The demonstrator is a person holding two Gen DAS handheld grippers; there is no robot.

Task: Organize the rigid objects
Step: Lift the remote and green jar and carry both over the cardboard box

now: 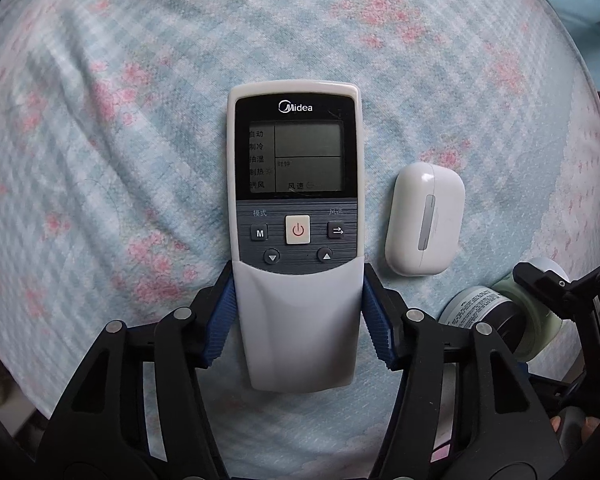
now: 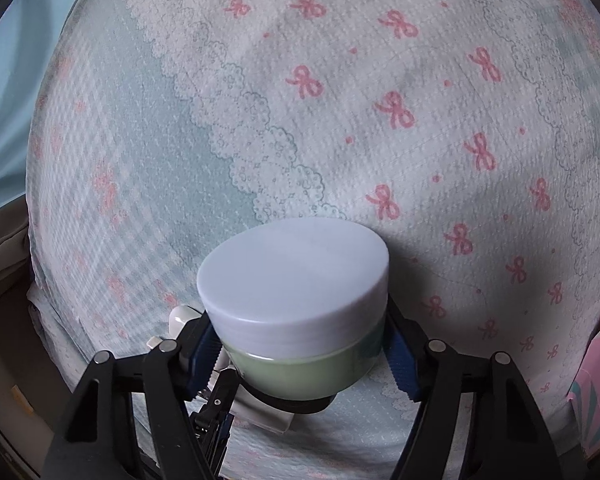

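Two tools both grip: the left tool pinches the remote control lying on the bed sheet, the right tool clamps the green jar; an earbud case lies just beside the remote.

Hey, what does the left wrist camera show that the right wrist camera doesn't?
Only the left wrist view shows the Midea remote face-up, clamped low between the left gripper pads, and the full earbud case lying just right of it.

Only the right wrist view shows the jar's white lid from above and the bow-print fabric.

Both show the green jar held by the right gripper, on the same bedspread.
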